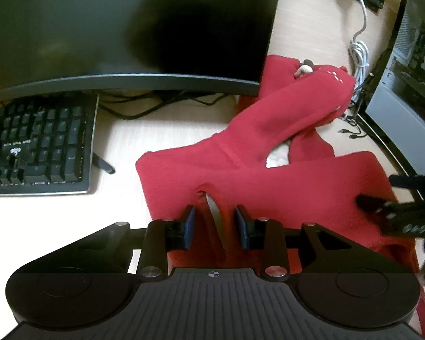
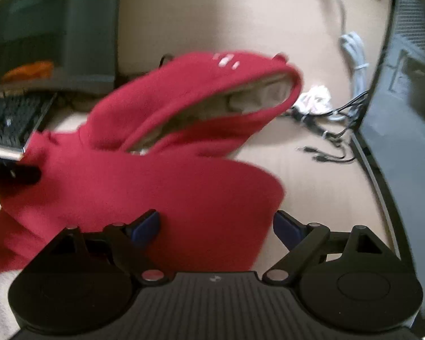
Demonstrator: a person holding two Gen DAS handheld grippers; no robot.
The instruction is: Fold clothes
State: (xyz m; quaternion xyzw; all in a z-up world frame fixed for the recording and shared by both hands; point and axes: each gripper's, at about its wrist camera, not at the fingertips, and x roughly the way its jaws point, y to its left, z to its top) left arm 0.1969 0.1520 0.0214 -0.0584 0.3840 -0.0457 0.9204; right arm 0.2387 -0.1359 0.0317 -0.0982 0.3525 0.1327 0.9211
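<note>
Left gripper (image 1: 214, 221) on red hoodie (image 1: 269, 181).

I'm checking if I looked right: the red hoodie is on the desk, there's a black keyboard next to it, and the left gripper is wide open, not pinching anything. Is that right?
Almost. The red hoodie does lie on the desk with the black keyboard beside it, but the left gripper is not wide open: the left wrist view shows it shut on a fold of the hoodie.
</note>
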